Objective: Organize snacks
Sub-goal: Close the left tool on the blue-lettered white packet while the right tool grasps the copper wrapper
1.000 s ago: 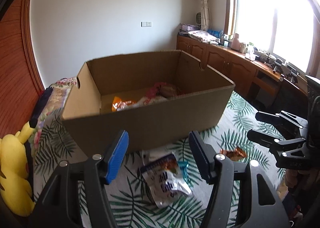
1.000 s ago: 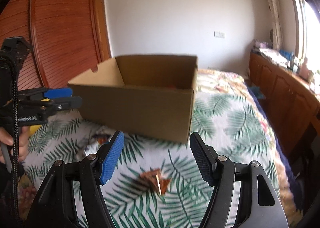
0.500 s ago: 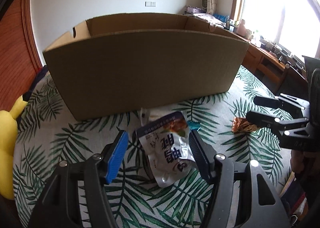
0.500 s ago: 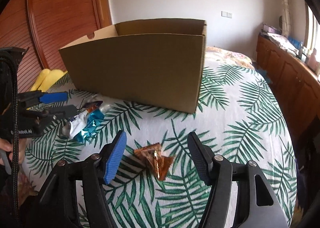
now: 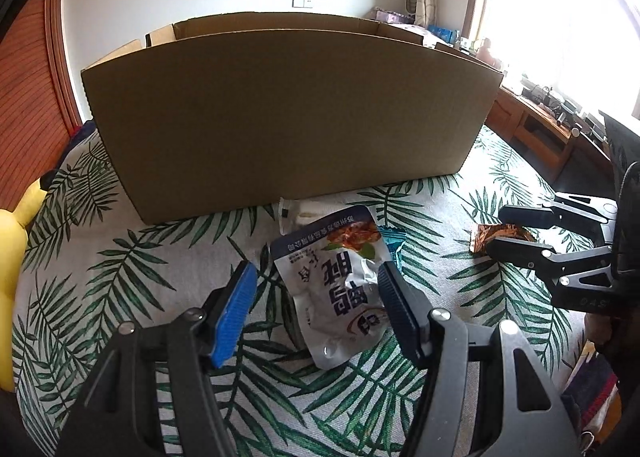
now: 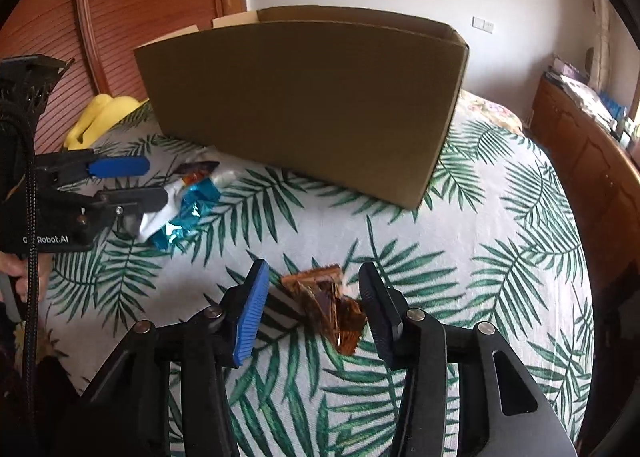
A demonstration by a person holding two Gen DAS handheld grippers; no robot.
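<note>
A white snack pouch (image 5: 340,289) with dark print lies on the palm-leaf bedcover (image 5: 120,277), in front of a big open cardboard box (image 5: 280,117). My left gripper (image 5: 316,299) stands open low over the pouch, one finger on either side. The pouch's right edge is at the dark pad; the blue pad is clear of it. A brown foil snack (image 6: 328,301) lies between the fingers of my right gripper (image 6: 314,309), whose jaws are closing. A gap still shows at the blue pad (image 6: 252,313). The box's inside is hidden.
A blue foil packet (image 6: 188,213) lies beside the white pouch, partly under it. A yellow plush toy (image 6: 100,117) sits at the bed's left edge by the wooden wardrobe. Wooden cabinets (image 6: 592,161) run along the right. The box (image 6: 312,97) stands just behind both snacks.
Both grippers have sunk toward the bedcover, so the box's inside has gone out of sight. The right jaws have narrowed around the brown snack. The left jaws keep their width.
</note>
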